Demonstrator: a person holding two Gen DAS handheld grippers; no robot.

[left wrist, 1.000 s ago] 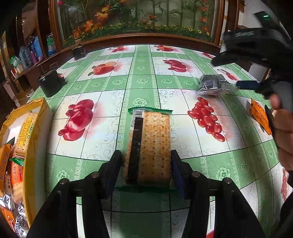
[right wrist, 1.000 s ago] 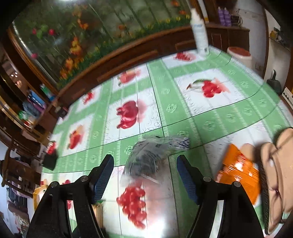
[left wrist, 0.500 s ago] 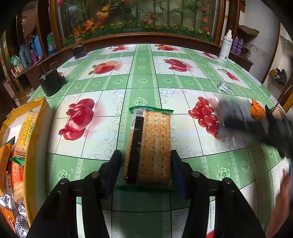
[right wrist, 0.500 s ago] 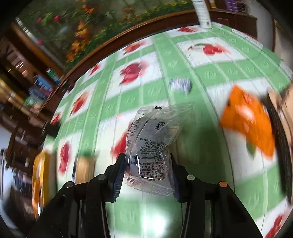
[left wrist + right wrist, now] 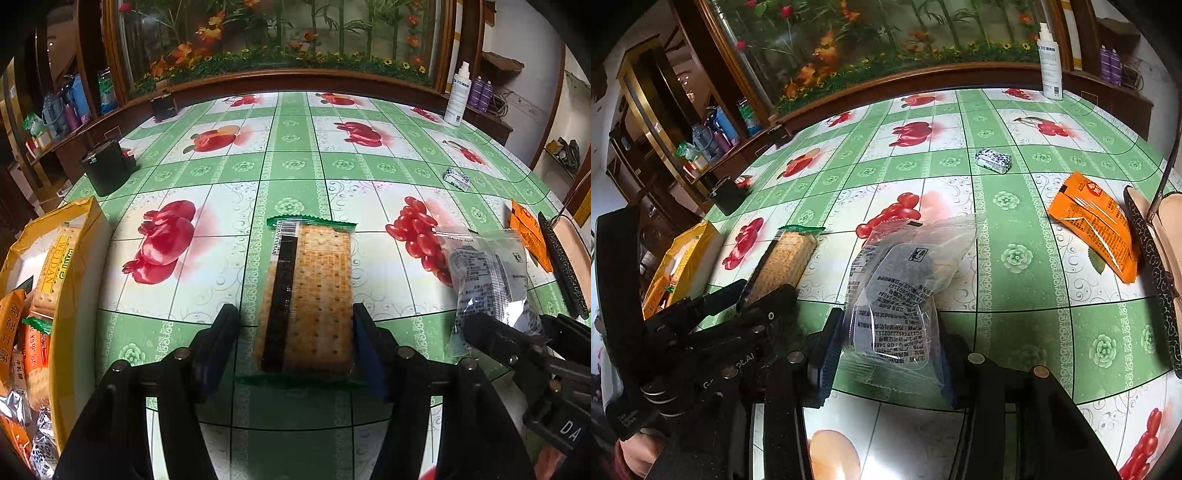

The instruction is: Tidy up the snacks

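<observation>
Left wrist view first: to the far left of the fingers sits the yellow box (image 5: 79, 236), open-topped and already holding cracker packs and orange packets. Between the fingers of the left gripper (image 5: 295, 345) lies the cracker pack (image 5: 308, 295), flat on the worktop (image 5: 295, 162), its long side running away from the fingers. These fingers are opening at this moment, and a sliver of tablecloth shows on each side of the pack, so they straddle it without pressing. To lift it well, I judge the pads should close squarely on the long edges near the pack's near end, gently, since crackers snap under a hard squeeze.

Further right, the right gripper (image 5: 886, 350) has its fingers clamped on the clear packet (image 5: 897, 295), gripping the near end while the far end sticks out ahead of the fingertips. Whether that far end rests on the worktop or hangs just above it is hard to tell through the fisheye. Thin film slides, so a steady hold and a level carry toward the box seem wise, passing clear of the left gripper, which stands close on that side.

Beyond the right fingers, well ahead, lies a small wrapped sweet (image 5: 993, 160); off to their right lies an orange packet (image 5: 1097, 229), both still loose on the worktop.
</observation>
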